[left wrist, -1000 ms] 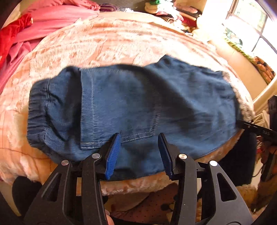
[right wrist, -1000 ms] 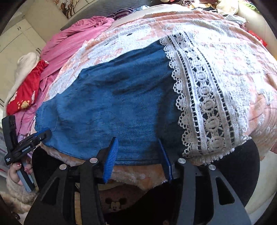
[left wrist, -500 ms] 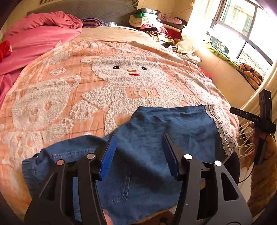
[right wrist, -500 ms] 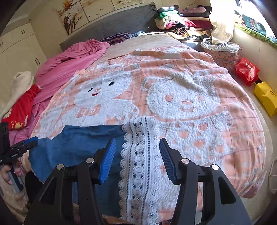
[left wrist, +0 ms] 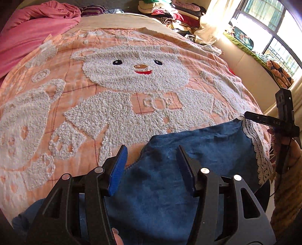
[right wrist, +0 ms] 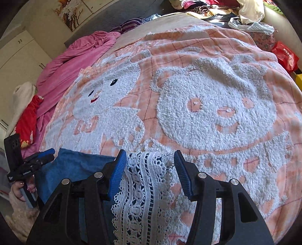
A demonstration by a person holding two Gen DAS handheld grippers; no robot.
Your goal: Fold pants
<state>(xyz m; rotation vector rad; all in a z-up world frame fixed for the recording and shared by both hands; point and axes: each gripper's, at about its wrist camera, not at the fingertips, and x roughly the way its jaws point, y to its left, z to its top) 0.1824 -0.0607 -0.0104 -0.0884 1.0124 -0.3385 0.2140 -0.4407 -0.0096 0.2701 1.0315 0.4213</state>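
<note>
where two bears point(left wrist: 135, 75) lie, one pants point(left wrist: 188, 169)

Home bedroom: bed with bear blanket point(left wrist: 132, 90), pink duvet point(right wrist: 75, 54), probably wardrobe point(right wrist: 20, 49), clothes piles point(left wrist: 169, 11).

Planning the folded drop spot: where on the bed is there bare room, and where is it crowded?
Free: the bear blanket beyond the pants, up to the pink quilt on the left, and right of the lace hem. Crowded: the clothes pile at the far end and the near edge, where both open grippers hover.
</note>
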